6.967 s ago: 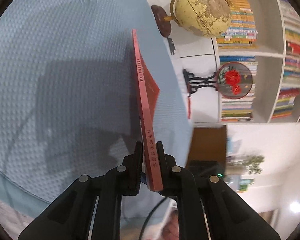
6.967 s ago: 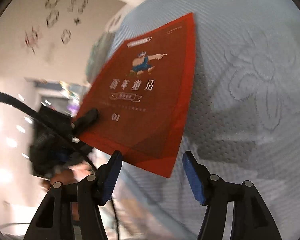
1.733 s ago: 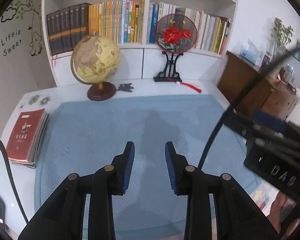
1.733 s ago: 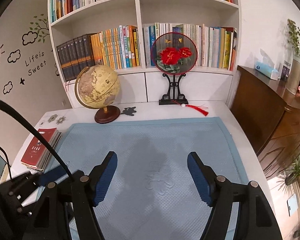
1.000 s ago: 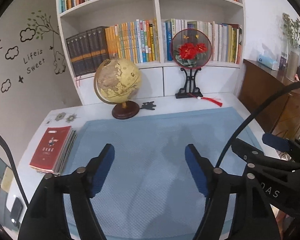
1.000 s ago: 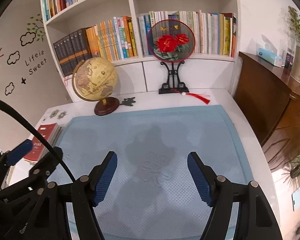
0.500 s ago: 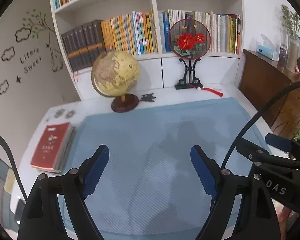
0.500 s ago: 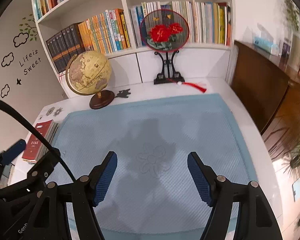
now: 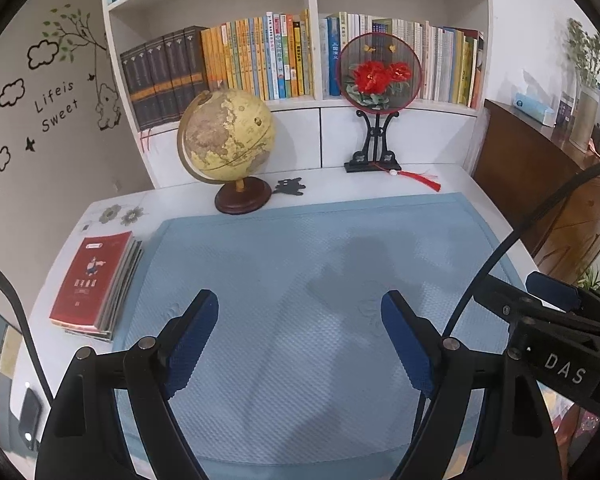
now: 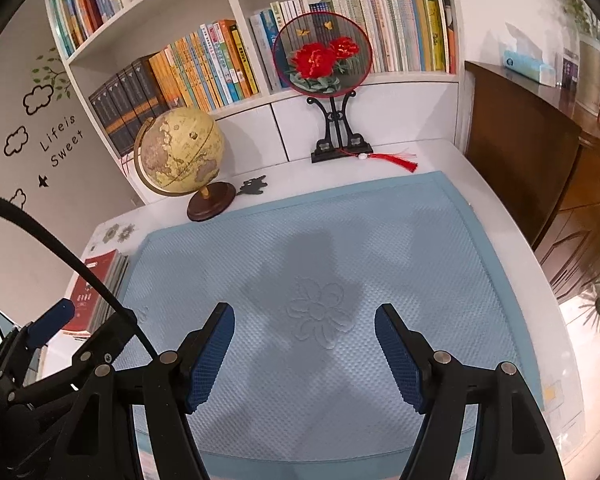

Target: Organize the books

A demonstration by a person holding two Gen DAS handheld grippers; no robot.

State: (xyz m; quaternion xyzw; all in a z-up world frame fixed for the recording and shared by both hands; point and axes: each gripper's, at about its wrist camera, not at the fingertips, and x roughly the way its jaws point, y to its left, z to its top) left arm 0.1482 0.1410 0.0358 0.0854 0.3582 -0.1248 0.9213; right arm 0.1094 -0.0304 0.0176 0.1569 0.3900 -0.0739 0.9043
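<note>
the red book that was pinched in the left gripper (image 9: 300,344) seconds ago now tops the stack of books (image 9: 96,280) left of the blue mat (image 9: 308,264). both the left and right gripper (image 10: 305,356) hover over the mat, fingers apart, holding nothing. stacking looks done; no loose book shows to fetch next.

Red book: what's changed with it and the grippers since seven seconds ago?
The left hand-held gripper let go of the red book, which now tops the stack beside the blue mat; it is open and empty. The right hand-held gripper stayed open, the globe in place.
</note>
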